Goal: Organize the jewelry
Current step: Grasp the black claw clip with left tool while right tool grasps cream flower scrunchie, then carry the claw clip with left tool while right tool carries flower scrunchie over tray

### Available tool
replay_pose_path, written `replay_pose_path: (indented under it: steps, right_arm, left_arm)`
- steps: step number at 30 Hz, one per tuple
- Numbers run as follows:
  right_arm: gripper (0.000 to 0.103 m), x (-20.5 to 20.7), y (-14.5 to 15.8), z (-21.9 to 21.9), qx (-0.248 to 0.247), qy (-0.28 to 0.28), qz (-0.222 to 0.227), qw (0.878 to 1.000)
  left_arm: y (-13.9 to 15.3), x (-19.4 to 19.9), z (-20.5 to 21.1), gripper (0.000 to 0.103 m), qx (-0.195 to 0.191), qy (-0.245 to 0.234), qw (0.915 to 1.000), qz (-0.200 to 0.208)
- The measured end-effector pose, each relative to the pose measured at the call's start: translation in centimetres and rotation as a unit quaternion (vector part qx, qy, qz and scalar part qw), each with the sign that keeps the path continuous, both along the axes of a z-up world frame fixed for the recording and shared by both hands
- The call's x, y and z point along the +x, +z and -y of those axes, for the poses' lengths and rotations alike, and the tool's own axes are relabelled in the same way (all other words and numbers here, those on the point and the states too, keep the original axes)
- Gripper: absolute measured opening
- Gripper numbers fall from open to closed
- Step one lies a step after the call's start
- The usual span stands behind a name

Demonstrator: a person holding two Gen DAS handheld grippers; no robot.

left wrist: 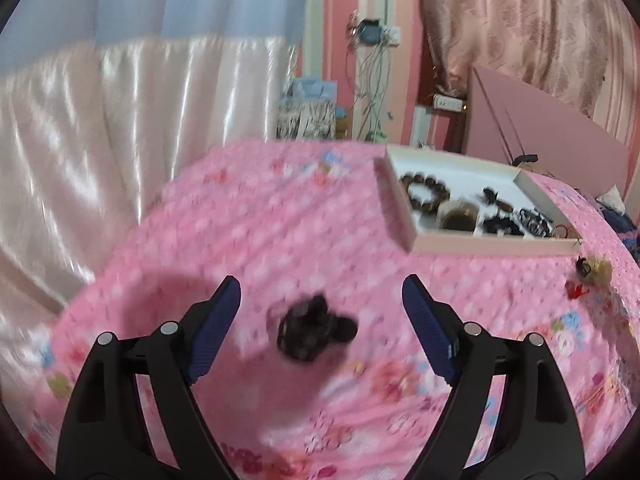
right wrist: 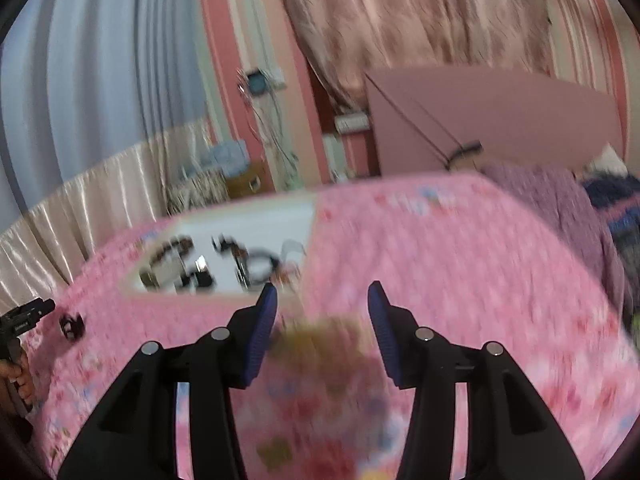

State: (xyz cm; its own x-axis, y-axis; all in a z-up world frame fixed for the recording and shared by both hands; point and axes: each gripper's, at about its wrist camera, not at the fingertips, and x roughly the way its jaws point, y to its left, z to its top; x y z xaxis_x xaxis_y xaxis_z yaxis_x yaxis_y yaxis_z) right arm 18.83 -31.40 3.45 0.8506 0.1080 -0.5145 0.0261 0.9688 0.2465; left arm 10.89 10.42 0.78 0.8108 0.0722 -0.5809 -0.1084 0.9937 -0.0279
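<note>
— Where's the jewelry?
— Mostly in the white tray (left wrist: 404, 216). My left hand-held gripper (left wrist: 320, 312) gapes wide over a dark hair tie (left wrist: 314, 334) on the pink bedspread (left wrist: 280, 216).
— And the right?
— My right hand-held gripper (right wrist: 322, 312) is parted, empty, above a blurred yellowish piece (right wrist: 320, 340).

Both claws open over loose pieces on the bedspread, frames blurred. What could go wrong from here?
1. The left claw straddles a small dark piece lying on soft pink bedspread; closing may pinch fabric with it.
2. The right claw is over a blurred yellowish piece; with this blur, the grab may miss.
3. The white tray is already crowded with bracelets; a careless drop may tangle them.
</note>
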Motion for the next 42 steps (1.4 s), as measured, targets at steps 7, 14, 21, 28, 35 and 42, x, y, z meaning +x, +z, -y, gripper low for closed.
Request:
replay_pose_path:
  steps: [7,14,21,28,35,42]
  right_arm:
    - [0.046,-0.7,-3.5,-0.8,-0.001,0.011,-0.054,0.998]
    - [0.023,3.2,-4.6,-3.0,-0.036,0.023,-0.082,0.996]
    - [0.003,5.4,-6.0,-3.2,-0.031,0.034,-0.118,0.992]
    - [0.002,1.8,-4.6,-2.0,-0.02,0.008,-0.073,0.997]
    - [0.002,-2.1,-4.8,-0.3,0.002,-0.002,-0.062,0.998]
    - [0.003,-2.1,-5.0,-0.9,-0.013,0.008,-0.064,0.998]
  left_arm:
    - [-2.9,0.4,-0.5,0.082,-0.006,0.002,0.9994,-0.032]
    - [-3.5,2.0,-0.1,0.082,-0.023,-0.001,0.9985,-0.049]
    - [-3.8,2.5,0.1,0.082,-0.034,-0.014,0.9977,-0.056]
    - [-3.8,2.2,-0.3,0.071,-0.053,-0.018,0.9971,-0.051]
    - [-4.1,2.7,0.3,0.071,-0.034,-0.017,0.9971,-0.066]
    - [-4.5,3.3,0.3,0.057,-0.027,-0.007,0.9965,-0.079]
